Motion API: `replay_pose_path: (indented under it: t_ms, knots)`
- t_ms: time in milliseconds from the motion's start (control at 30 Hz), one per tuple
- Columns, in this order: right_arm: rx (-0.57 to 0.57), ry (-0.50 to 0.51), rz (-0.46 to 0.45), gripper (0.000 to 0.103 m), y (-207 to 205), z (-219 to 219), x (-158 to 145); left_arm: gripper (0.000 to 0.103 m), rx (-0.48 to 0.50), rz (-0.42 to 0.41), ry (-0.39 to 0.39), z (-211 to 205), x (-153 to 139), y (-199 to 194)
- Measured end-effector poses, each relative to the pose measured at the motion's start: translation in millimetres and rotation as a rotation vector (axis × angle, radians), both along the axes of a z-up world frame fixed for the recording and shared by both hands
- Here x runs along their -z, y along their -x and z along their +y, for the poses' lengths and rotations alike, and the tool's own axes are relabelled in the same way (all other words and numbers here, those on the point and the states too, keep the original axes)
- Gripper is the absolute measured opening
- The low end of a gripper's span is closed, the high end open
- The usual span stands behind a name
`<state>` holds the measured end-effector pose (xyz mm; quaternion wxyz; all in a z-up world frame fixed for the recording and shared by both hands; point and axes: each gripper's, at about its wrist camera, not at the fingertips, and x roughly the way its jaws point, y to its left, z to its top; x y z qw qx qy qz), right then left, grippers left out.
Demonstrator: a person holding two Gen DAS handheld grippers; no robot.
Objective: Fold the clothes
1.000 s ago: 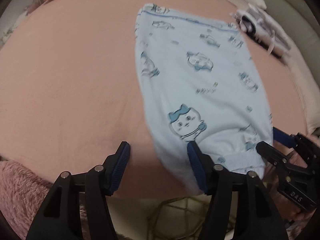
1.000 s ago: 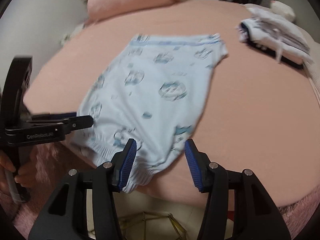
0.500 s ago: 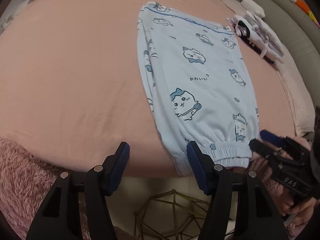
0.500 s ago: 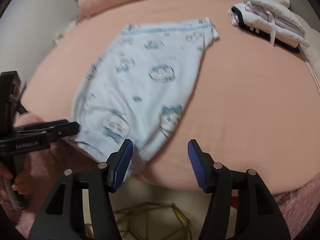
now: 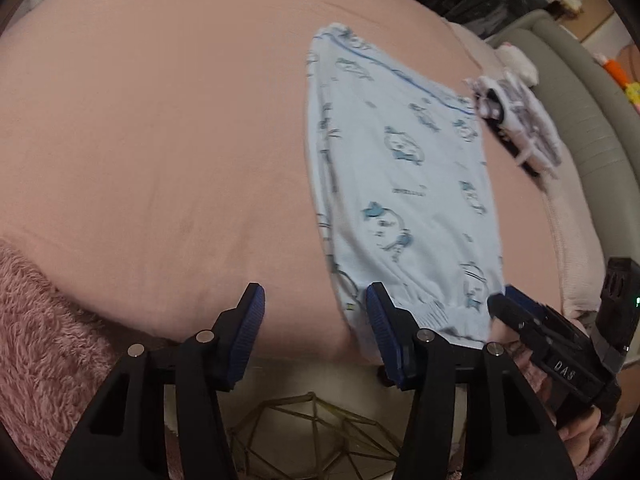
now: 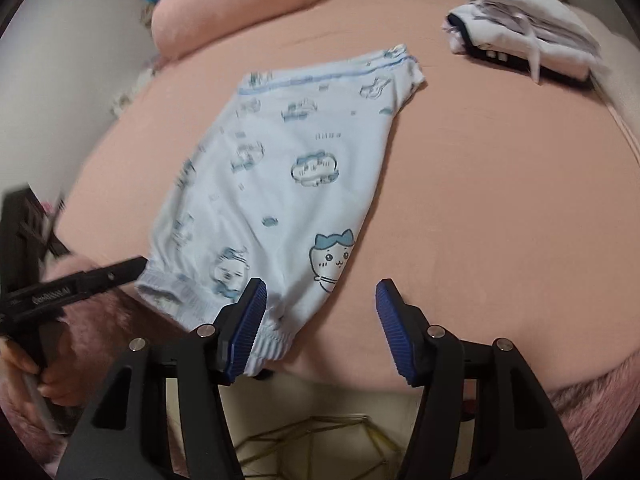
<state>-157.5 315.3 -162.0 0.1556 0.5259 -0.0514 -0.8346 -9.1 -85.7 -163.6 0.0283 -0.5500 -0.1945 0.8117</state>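
Looking along the left claw [image 5: 314,326]: jaws apart with nothing between them and closing at this moment, poised over the near edge of the bed [image 5: 160,140]. Off to that claw's right, the light blue printed pants [image 5: 400,184], folded lengthwise, flat on the sheet, cuffed hem nearest and partly behind the right-hand finger. Against a second ago, smoother and straighter, no bunching at the hem. Beyond the hem's far corner, the right claw [image 5: 500,300], tips just beside the cuff; contact cannot be told. Farther off, beyond the waistband, a folded white pile [image 5: 516,116]. Below the mattress edge, a gold wire frame [image 5: 316,436].

Switching to the right claw [image 6: 320,322]: jaws half open, holding nothing, a touch wider than a second ago. Hem cuff running behind the left-hand finger, not pinched. Left of it, the other claw's black tip at the hem's outer corner. Far beyond, a pink bolster [image 6: 240,8].

Judging from the flattened cloth: spreading looks finished, both claws placed at the hem, likely ready to pinch it and carry it toward the waistband.
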Motion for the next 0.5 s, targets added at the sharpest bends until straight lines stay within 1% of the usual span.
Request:
replay_pose_path:
  t_ms: [67,100,167,200,267,333,400,433,500]
  knots:
    - [0.004,-0.039,-0.023,0.057,-1.5,-0.2,5.6,0.053,-0.052,0.008,0.03,-10.1,-4.9,-1.9]
    - [0.01,-0.039,-0.019,0.057,-3.1,2.5,4.1,0.053,-0.072,0.038,0.021,-15.0,-10.6,-3.6]
    - [0.023,-0.021,0.002,0.057,-5.9,9.6,-1.2,0.053,-0.057,0.117,-0.099,-19.3,-19.7,-3.0]
    - [0.025,-0.006,0.009,0.059,-3.8,11.2,-1.7,0.053,-0.04,0.124,-0.091,-14.9,-19.5,2.4]
    - [0.027,0.024,0.021,0.059,2.1,13.3,-1.3,0.054,-0.004,0.133,-0.063,-5.0,-18.6,13.9]
    - [0.028,0.039,0.029,0.059,8.1,13.5,0.4,0.054,0.02,0.075,0.044,1.2,-7.7,23.0]
    - [0.04,-0.007,0.017,0.058,6.4,8.8,6.4,0.054,0.014,0.005,0.11,2.0,7.2,30.9]
    - [0.048,-0.014,0.011,0.057,3.9,11.5,6.2,0.053,0.01,0.009,0.11,0.6,7.6,31.0]
    - [0.065,-0.017,0.002,0.057,-1.7,20.2,3.7,0.053,-0.027,0.019,0.146,-4.4,0.9,26.9]
